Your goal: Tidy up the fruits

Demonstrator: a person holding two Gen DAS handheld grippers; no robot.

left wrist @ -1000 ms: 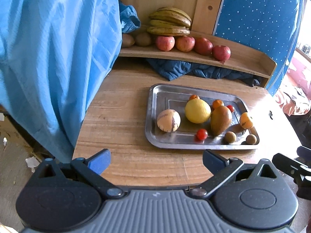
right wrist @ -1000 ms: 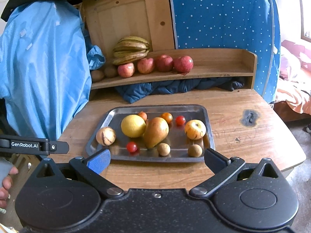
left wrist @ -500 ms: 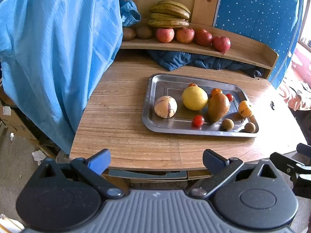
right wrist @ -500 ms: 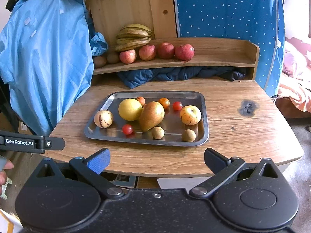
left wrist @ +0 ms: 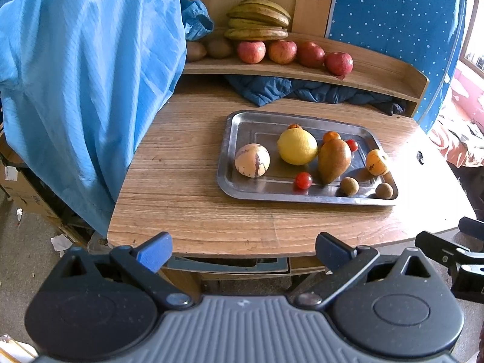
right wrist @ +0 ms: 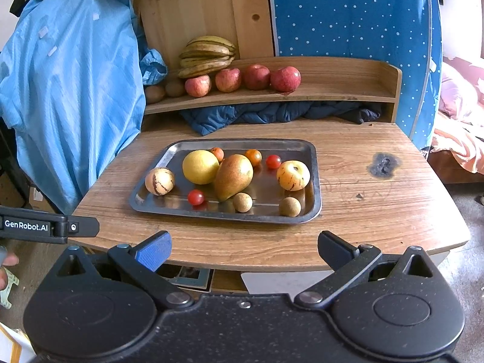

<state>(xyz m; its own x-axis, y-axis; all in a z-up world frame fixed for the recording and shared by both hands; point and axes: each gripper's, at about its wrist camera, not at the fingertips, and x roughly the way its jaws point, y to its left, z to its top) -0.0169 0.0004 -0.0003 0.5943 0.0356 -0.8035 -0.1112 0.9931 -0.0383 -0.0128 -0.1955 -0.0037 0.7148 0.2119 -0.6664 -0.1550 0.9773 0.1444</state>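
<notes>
Left gripper and right gripper, both with jaws spread and empty, held level short of the near edge of the wooden table. Beyond them, the rectangular steel tray carries the loose fruit, yellow round lemon touching brown-green pear.

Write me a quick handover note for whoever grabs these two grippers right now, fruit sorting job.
Left gripper: open, empty, held off the near edge of the table.
Right gripper: open, empty, also short of the table edge.
Metal tray on the table holds the loose fruit: yellow citrus, pear, two striped melons, two small oranges, two cherry tomatoes, two small brown fruits.
Shelf behind: bananas, four apples, two kiwis at the left end.
Done: bananas, apples and kiwis sit grouped on the shelf.
Left: everything on the tray, probably bound for the shelf.
</notes>
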